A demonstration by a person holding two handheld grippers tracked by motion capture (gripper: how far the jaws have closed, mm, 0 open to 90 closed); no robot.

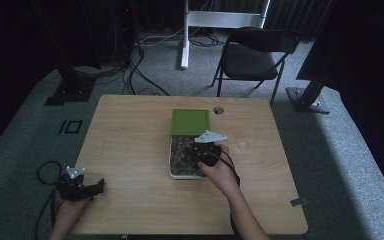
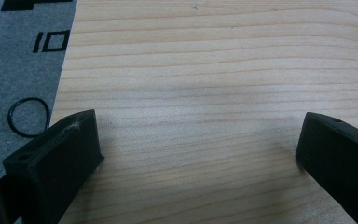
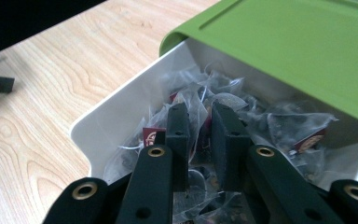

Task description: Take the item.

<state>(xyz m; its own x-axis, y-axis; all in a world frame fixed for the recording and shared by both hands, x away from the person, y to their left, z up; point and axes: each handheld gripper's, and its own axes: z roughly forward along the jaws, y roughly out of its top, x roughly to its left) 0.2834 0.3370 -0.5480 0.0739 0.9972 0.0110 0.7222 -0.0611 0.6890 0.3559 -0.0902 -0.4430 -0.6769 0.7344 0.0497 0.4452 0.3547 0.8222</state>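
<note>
Jaws of the right gripper (image 3: 200, 116) pinch a tea bag (image 3: 196, 105) inside the white box (image 3: 116, 114); lift straight up next. Left gripper (image 2: 200, 144) gapes, idle.

Black left gripper (image 1: 80, 187) and right gripper (image 3: 199, 135) have brass-ringed screw holes, flat fingers (image 3: 227, 140), grey plates.

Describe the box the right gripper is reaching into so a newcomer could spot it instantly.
On the wooden table, look just right of centre. There sits a white box full of clear tea bags, the right gripper inside it. Its green lid, slid partway back, makes it unmistakable.
</note>
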